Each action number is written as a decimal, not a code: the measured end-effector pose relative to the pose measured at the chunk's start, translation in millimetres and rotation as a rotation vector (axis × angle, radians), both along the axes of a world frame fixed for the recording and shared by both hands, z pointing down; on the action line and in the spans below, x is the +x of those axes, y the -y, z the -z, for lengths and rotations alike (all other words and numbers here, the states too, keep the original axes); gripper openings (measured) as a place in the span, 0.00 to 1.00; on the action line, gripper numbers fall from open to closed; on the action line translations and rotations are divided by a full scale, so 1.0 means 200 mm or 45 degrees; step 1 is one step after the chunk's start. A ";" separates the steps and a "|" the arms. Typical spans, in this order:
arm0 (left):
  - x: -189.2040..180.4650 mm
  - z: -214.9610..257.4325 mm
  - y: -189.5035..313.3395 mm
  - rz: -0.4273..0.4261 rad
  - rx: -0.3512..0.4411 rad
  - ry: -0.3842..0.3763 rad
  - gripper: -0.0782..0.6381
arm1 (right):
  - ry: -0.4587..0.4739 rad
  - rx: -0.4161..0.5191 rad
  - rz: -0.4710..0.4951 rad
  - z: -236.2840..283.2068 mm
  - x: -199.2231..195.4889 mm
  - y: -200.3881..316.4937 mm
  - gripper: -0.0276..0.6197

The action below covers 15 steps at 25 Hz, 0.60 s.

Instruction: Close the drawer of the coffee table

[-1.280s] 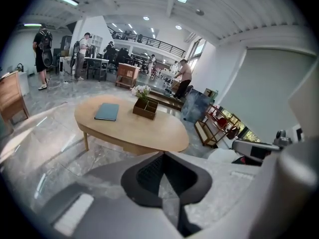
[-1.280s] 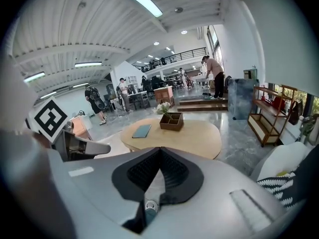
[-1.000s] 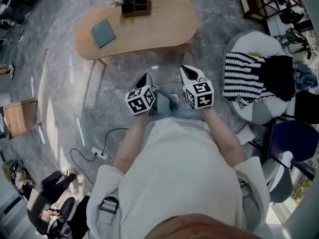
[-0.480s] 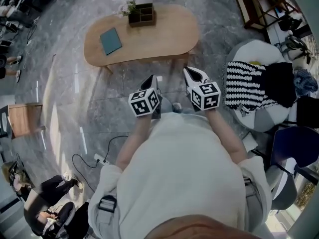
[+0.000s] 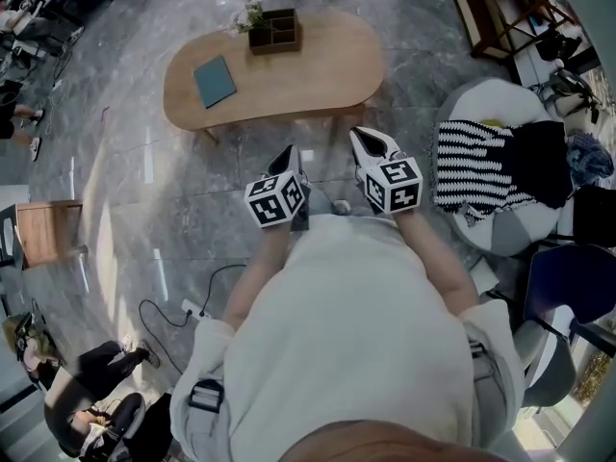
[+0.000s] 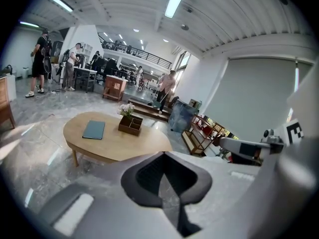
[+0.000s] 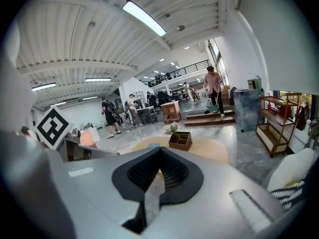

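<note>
Head view: a grey marble floor (image 5: 125,191) carries the low wooden surface (image 5: 318,70), a rounded, bean-like oval. Its long axis runs left to right and its long near edge faces the person. Its drawer cannot be made out under the top. On the surface's left half lies a teal book (image 5: 214,81), and at its far edge stands a dark compartment box (image 5: 275,30) with flowers (image 5: 250,13). On its near side, apart from it, the left tool (image 5: 289,154) and right tool (image 5: 360,135) point toward it, jaws pressed together on nothing.
</note>
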<state>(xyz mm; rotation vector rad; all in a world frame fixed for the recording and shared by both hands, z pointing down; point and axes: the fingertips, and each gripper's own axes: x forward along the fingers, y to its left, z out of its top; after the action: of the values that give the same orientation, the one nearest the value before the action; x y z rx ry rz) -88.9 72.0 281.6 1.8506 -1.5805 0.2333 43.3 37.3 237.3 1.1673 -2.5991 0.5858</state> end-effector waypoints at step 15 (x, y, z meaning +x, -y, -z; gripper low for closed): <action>-0.02 -0.02 -0.02 0.018 -0.005 -0.010 0.11 | -0.034 -0.003 0.037 -0.03 -0.02 -0.02 0.04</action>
<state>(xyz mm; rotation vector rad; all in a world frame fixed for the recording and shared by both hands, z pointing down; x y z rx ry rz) -92.8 75.6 284.6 1.8346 -1.5863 0.2217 39.9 40.9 243.5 1.1269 -2.5880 0.5629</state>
